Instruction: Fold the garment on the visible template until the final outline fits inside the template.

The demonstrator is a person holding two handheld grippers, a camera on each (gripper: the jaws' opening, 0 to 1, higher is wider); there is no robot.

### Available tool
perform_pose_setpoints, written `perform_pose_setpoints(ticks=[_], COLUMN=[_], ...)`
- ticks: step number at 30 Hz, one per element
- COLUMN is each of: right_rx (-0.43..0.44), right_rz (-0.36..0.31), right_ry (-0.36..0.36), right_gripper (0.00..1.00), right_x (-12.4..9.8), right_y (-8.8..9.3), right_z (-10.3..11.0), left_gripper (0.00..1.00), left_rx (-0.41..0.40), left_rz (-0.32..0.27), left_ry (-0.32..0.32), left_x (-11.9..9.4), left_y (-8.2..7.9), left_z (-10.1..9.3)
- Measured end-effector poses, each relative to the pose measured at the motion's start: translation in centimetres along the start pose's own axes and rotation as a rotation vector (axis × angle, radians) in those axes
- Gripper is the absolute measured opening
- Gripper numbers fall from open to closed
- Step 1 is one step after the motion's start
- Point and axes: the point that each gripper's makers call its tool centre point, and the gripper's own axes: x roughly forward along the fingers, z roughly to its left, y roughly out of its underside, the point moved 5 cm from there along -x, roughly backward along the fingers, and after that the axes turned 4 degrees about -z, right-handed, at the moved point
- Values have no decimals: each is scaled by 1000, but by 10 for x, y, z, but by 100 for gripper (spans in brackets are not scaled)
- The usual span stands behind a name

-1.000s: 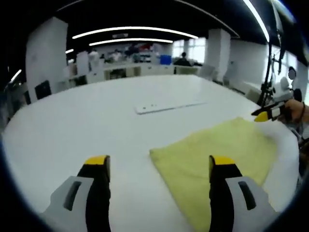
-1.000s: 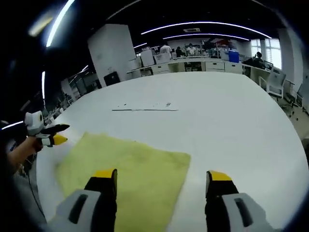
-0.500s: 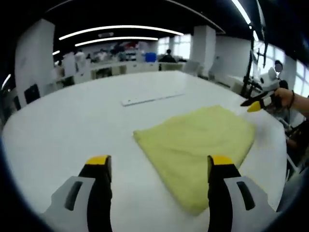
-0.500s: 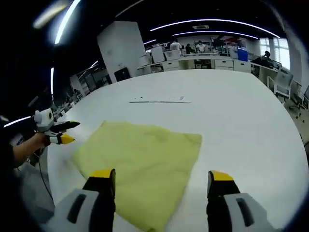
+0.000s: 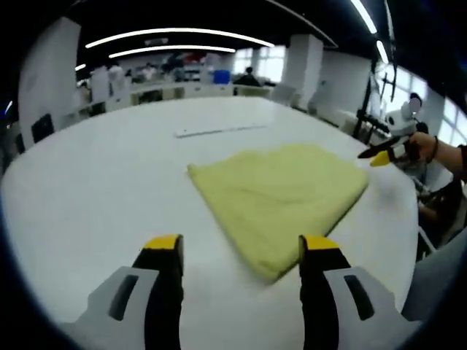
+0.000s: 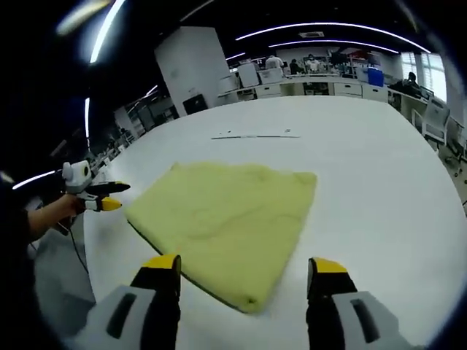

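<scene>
I am looking at two bright pictures of a big room. Long white ceiling lights (image 5: 175, 33) are shining from above, and they are bending into curves because the lens is rounding everything near the edges. Daylight is coming in through the windows (image 5: 268, 67) far back. The white table (image 5: 95, 189) is glowing so much that it is washing out a little, and I am seeing almost no shadows on it. The yellow cloth (image 6: 226, 215) is looking soft and a bit fuzzy. The far desks and people are blurring together. The close jaws at the bottom are looking smeared too.
</scene>
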Motion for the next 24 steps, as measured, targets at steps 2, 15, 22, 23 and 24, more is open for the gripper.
perform_pose_setpoints(ticks=[2,15,22,23,24], right_rx=[5,63,67,66,68], right_rz=[8,26,12,10,5], right_ry=[-2,21,32,32,31], right_gripper=[66,45,28,26,23], right_x=[-1,-7,-10,-9,-9], right_y=[5,39,43,43,43], right_z=[0,-4,-5,-5,-5], left_gripper=[58,39,30,28,27], left_rx=[-4,-18,-37,-37,-38], left_rz=[13,80,76,76,74], left_ry=[7,24,40,41,44], left_x=[-2,-4,-3,-2,-2], left_y=[5,32,35,35,35], left_z=[-2,-8,-12,-12,-13])
